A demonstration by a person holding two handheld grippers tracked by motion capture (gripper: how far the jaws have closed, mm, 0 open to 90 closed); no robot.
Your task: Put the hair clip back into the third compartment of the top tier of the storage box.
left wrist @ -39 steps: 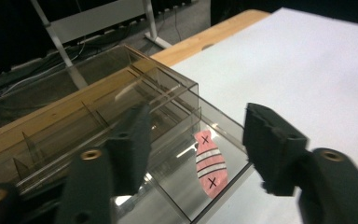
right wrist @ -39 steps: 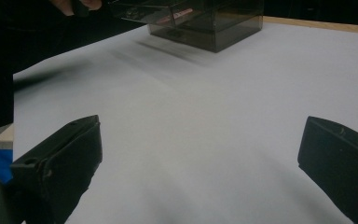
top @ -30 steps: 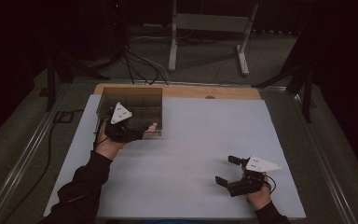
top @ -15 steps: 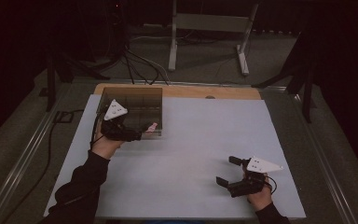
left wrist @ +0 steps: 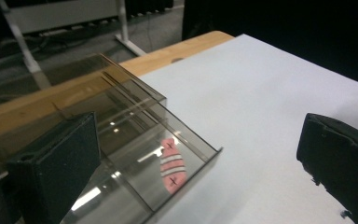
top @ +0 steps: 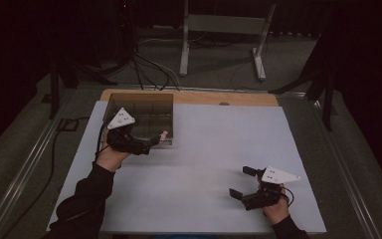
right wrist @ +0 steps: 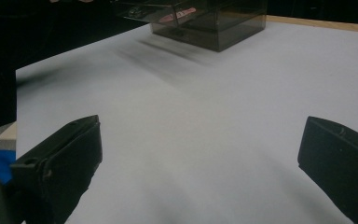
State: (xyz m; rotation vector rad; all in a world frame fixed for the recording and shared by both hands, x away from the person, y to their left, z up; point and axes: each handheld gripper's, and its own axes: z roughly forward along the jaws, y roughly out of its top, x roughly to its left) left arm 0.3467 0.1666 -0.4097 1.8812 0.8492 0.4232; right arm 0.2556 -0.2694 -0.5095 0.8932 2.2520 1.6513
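The left gripper (top: pixel 151 143) hovers at the near corner of the clear compartment box (left wrist: pixel 135 116), jaws spread wide and empty, with the pink striped item (left wrist: pixel 172 164) lying in the corner compartment between and just beyond them. The right gripper (top: pixel 242 183) rests apart over the white table sheet (top: pixel 204 149), jaws likewise wide and empty. The step in hand appears to be the approach; the next move calls for lowering the left jaws into that compartment, clear of its wall, before closing.

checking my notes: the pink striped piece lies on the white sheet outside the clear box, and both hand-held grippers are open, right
Not quite. The pink striped piece lies inside the clear box, in its near corner compartment, not on the white sheet; the left gripper view shows it behind the box wall. The rest holds: the left hand-held gripper and right hand-held gripper are both open.
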